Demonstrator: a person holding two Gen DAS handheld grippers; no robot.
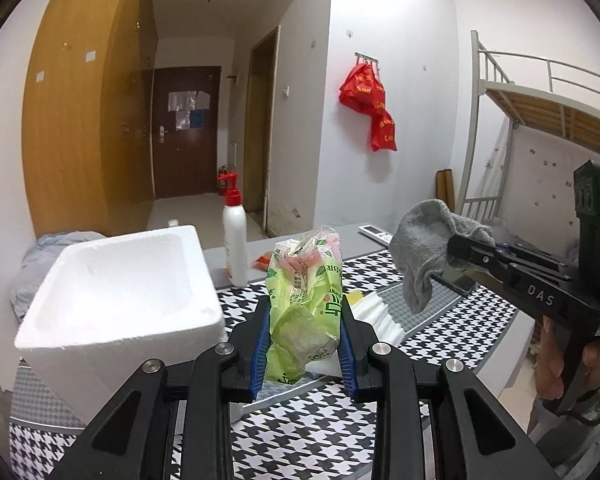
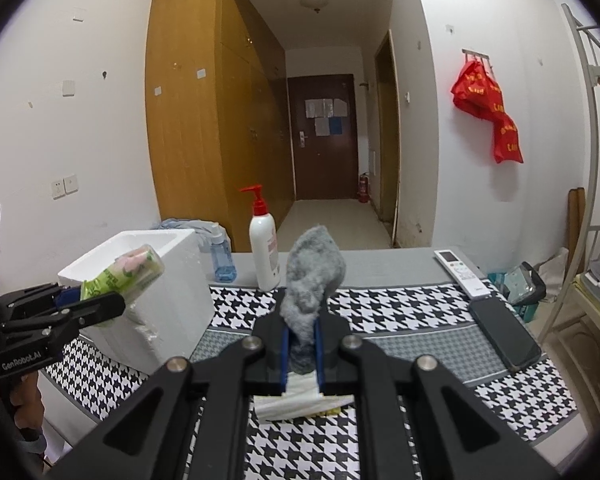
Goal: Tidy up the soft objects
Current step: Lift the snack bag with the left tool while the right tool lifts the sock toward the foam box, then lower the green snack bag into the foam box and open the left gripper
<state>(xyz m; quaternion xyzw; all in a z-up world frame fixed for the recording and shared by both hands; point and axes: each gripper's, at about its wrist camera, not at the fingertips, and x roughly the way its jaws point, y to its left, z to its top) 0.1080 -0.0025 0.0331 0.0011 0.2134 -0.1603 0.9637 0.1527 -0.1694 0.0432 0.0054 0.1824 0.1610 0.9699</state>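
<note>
My left gripper [image 1: 305, 344] is shut on a green plastic packet [image 1: 306, 308] and holds it above the table, just right of the white foam box [image 1: 116, 292]. In the right wrist view the packet [image 2: 128, 274] hangs at the box's [image 2: 172, 280] front rim, held by the left gripper [image 2: 88, 300]. My right gripper [image 2: 302, 344] is shut on a grey sock [image 2: 312, 280] and holds it above the houndstooth cloth [image 2: 400, 312]. In the left wrist view the sock [image 1: 424, 248] droops from the right gripper [image 1: 460, 252] at the right.
A white pump bottle [image 2: 264, 248] and a small blue bottle [image 2: 222, 258] stand behind the box. A remote [image 2: 462, 272] and a phone [image 2: 504, 332] lie at the right. A folded white stack [image 2: 300, 400] lies under my right gripper. A bunk bed stands at the far right.
</note>
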